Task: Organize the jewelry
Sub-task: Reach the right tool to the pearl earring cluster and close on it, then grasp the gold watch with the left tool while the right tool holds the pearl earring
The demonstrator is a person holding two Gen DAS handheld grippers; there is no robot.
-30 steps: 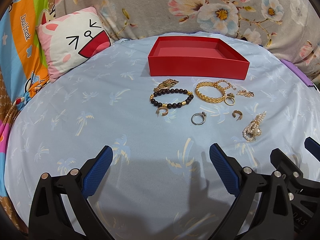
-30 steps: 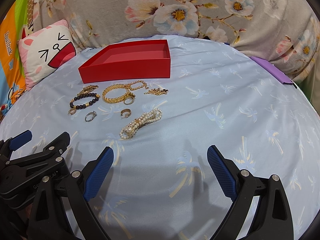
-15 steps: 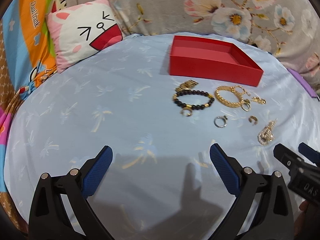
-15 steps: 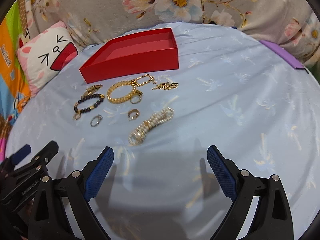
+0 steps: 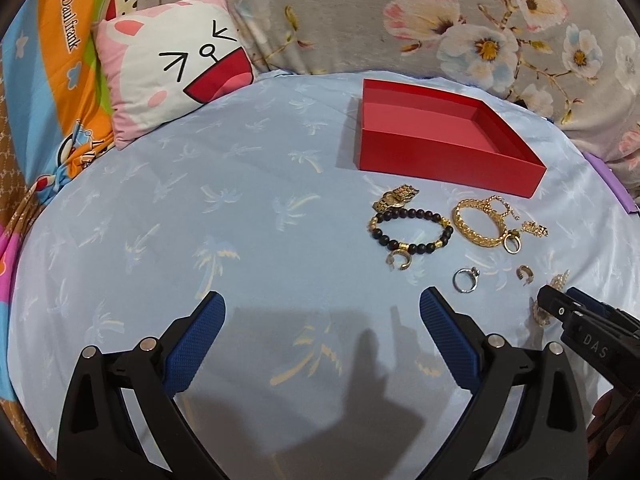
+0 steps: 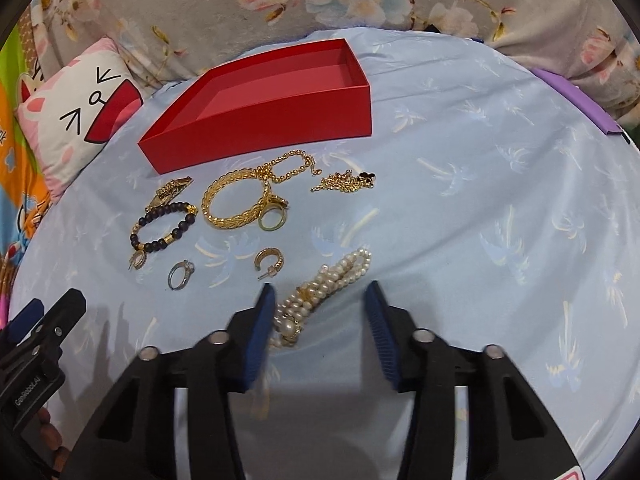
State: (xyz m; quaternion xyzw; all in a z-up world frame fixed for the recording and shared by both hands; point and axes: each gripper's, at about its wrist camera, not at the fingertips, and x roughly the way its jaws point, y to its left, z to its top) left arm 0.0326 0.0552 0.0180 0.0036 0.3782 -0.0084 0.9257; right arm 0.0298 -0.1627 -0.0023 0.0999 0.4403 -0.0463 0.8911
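Note:
An empty red box (image 6: 272,108) (image 5: 444,140) sits at the back of a light blue cloth. In front of it lie a gold bracelet (image 6: 236,200), a black bead bracelet (image 6: 164,228) (image 5: 412,230), a gold chain (image 6: 344,182), a silver ring (image 6: 180,274) (image 5: 466,280), gold rings and hoop earrings (image 6: 270,262). A pearl bracelet (image 6: 320,288) lies between the fingers of my right gripper (image 6: 320,308), which is partly closed around it, with a gap on both sides. My left gripper (image 5: 322,320) is open and empty, left of the jewelry.
A pink cat-face cushion (image 5: 168,60) lies at the back left. A floral fabric backdrop (image 5: 440,20) rises behind the box. A purple object (image 6: 576,100) lies at the cloth's right edge. The right gripper shows at the left wrist view's right edge (image 5: 580,320).
My right gripper has moved forward over the pearl bracelet and its fingers have narrowed around it. My left gripper has shifted left, away from the jewelry.

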